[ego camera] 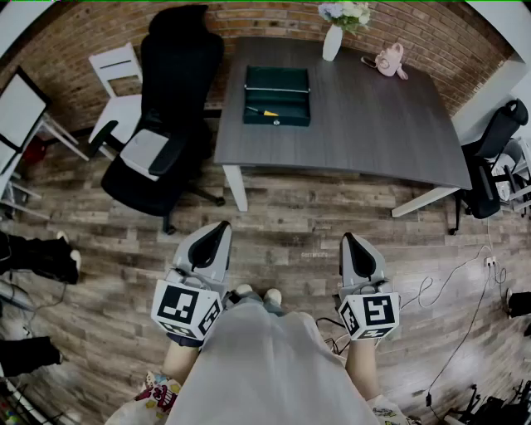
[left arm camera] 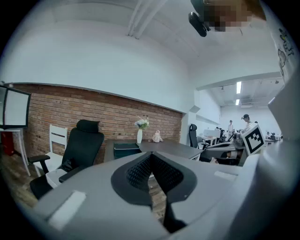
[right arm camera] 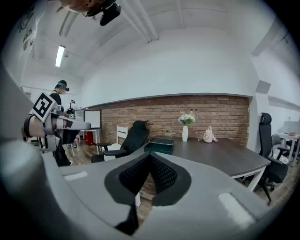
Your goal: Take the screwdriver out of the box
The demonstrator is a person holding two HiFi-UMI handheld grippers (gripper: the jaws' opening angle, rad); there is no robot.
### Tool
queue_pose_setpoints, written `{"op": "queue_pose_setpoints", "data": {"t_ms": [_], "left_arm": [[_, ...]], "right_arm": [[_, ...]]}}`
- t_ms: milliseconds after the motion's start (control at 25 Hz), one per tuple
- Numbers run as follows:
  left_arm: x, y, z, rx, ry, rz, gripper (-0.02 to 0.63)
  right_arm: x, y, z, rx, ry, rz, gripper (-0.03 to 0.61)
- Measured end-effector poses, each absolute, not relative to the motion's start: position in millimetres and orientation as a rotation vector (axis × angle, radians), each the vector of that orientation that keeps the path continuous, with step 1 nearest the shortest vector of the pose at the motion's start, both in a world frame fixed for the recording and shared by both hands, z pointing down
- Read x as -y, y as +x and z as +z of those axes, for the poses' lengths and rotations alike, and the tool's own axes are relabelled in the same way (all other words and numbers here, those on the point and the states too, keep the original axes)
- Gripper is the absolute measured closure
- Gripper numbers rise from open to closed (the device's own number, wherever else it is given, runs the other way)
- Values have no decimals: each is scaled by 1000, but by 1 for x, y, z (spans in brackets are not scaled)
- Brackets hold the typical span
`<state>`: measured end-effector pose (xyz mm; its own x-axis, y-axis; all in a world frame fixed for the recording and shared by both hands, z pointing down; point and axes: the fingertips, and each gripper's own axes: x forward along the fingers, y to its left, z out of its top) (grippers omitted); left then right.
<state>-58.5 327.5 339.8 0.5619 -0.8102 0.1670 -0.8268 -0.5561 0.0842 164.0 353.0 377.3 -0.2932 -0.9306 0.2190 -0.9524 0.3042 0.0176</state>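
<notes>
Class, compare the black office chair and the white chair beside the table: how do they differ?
The black office chair is dark and padded, with armrests; the white chair is pale with a slatted back. The black office chair stands right beside the table; the white chair stands beyond it, further away. Both stand near the brick wall.

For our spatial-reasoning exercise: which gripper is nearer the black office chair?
Left. The left gripper is just right of the black office chair; the right gripper is farther right.

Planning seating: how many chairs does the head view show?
3: black office chair left of the table, white chair beside it, another black chair at the right; others may be hidden.
</notes>
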Motion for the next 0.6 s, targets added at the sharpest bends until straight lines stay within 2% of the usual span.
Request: {"op": "queue_pose_setpoints", "data": {"t_ms": [240, 320, 600], "left_arm": [[-350, -53, 340, 1434, 2633, 138, 609], [-353, -54, 339, 1438, 2623, 129, 606], [-345, -60, 333, 1460, 2611, 114, 556]], "right_arm": [[-374, 172, 377, 2389, 1728, 158, 572], [-375, 172, 375, 2398, 1719, 160, 548], [-365, 168, 367, 2423, 1703, 152, 512]]}}
